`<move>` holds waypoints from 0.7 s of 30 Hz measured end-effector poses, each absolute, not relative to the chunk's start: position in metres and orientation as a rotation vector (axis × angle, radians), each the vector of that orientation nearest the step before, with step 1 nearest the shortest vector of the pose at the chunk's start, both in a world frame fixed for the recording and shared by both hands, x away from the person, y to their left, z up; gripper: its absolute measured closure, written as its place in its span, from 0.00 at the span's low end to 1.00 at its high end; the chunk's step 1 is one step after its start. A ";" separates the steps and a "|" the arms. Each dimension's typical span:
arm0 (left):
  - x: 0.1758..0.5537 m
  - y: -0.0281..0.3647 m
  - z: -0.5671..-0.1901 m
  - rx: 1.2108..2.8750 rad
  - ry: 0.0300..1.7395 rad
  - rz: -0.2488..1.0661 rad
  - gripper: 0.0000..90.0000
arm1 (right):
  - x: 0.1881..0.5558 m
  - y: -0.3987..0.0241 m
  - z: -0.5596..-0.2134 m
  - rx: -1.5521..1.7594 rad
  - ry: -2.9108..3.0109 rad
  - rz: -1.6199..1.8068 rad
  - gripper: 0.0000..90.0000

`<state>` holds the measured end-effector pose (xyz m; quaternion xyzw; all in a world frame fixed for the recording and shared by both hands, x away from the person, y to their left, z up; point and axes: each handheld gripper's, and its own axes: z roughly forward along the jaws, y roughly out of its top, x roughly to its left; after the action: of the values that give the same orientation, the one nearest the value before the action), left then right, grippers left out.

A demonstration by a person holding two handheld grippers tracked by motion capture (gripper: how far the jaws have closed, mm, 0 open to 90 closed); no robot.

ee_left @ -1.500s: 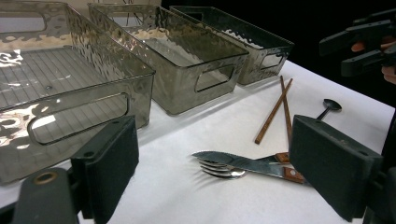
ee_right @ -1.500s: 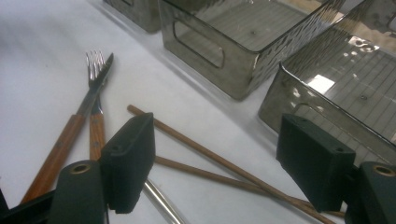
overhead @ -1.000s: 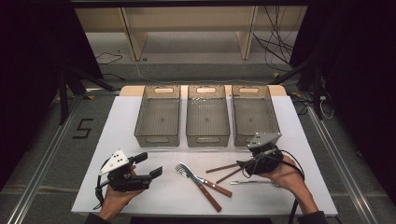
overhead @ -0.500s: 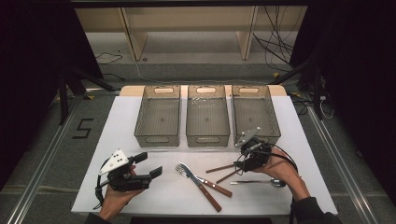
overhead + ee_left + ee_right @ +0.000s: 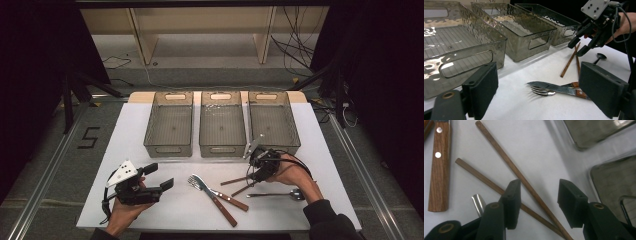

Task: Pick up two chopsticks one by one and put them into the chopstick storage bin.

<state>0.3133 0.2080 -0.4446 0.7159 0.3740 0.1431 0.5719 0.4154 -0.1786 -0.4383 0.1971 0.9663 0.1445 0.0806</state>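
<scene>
A: A white table (image 5: 150, 130) stands in a dark room, pale shelving behind it, cables on the floor, a "5" marked on the floor at the left; what sits on top?

B: Three clear bins in a row at the far side: left bin (image 5: 169, 124), middle bin (image 5: 222, 123), right bin (image 5: 273, 120); all three look empty from the high view.

A: And at the near left?

B: The left gripper (image 5: 159, 176), held in a hand low over the table near the front edge; its jaws are spread wide with nothing between them, and in the left gripper view they frame the cutlery beyond.

A: What comes next, moving right?

B: A fork (image 5: 196, 182) and a knife (image 5: 227, 198) with wooden handles, crossing each other near the middle of the front half; then the chopsticks (image 5: 239, 184), two brown sticks lying on the table, crossed at a shallow angle just in front of the gap between middle and right bin; a spoon (image 5: 275, 194) lies near them, to the right and nearer the front.

A: And the right gripper?

B: The right gripper (image 5: 251, 172) points down at the chopsticks (image 5: 506, 167); its jaws have just been closing and stand half apart; in the right gripper view one stick passes between them and the other runs under the left jaw; the pads do not press on either stick.
</scene>
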 end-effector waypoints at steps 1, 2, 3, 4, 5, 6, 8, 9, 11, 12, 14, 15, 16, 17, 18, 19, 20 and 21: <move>0.313 0.208 -0.444 1.680 0.877 0.335 0.17 | 0.415 -0.177 -0.439 0.583 2.897 0.421 0.61; 0.313 0.208 -0.444 1.677 0.876 0.335 0.17 | 0.416 -0.176 -0.441 0.561 2.900 0.418 0.62; 0.313 0.208 -0.444 1.681 0.875 0.337 0.17 | 0.416 -0.175 -0.441 0.552 2.909 0.404 0.63; 0.313 0.208 -0.444 1.681 0.875 0.337 0.17 | 0.415 -0.173 -0.442 0.550 2.912 0.408 0.63; 0.313 0.208 -0.444 1.683 0.876 0.336 0.17 | 0.416 -0.173 -0.442 0.537 2.919 0.395 0.64; 0.313 0.208 -0.444 1.683 0.876 0.336 0.17 | 0.416 -0.172 -0.444 0.528 2.922 0.397 0.65; 0.313 0.208 -0.444 1.683 0.875 0.336 0.17 | 0.416 -0.172 -0.445 0.509 2.931 0.371 0.65; 0.313 0.208 -0.444 1.682 0.875 0.337 0.17 | 0.416 -0.171 -0.446 0.521 2.930 0.368 0.66; 0.313 0.208 -0.445 1.680 0.877 0.335 0.17 | 0.416 -0.171 -0.447 0.509 2.931 0.369 0.67; 0.313 0.208 -0.445 1.678 0.877 0.336 0.17 | 0.417 -0.170 -0.448 0.503 2.938 0.369 0.68; 0.313 0.208 -0.444 1.679 0.877 0.335 0.17 | 0.416 -0.170 -0.448 0.505 2.941 0.355 0.69; 0.313 0.208 -0.445 1.679 0.877 0.334 0.17 | 0.417 -0.170 -0.449 0.489 2.944 0.349 0.69; 0.313 0.208 -0.445 1.679 0.877 0.334 0.17 | 0.417 -0.169 -0.449 0.492 2.945 0.340 0.69; 0.314 0.208 -0.445 1.678 0.877 0.334 0.17 | 0.417 -0.169 -0.449 0.491 2.948 0.330 0.70; 0.314 0.208 -0.445 1.678 0.877 0.334 0.17 | 0.418 -0.169 -0.450 0.484 2.949 0.331 0.70; 0.314 0.208 -0.445 1.679 0.877 0.335 0.17 | 0.418 -0.168 -0.450 0.475 2.951 0.326 0.71; 0.314 0.208 -0.445 1.679 0.877 0.335 0.17 | 0.419 -0.167 -0.450 0.461 2.958 0.313 0.71; 0.314 0.208 -0.445 1.679 0.877 0.334 0.17 | 0.419 -0.166 -0.450 0.453 2.959 0.311 0.72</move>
<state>0.3136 0.2079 -0.4446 0.7159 0.3739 0.1426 0.5721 0.4194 -0.1665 -0.4501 0.1502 0.9810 0.1032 0.0657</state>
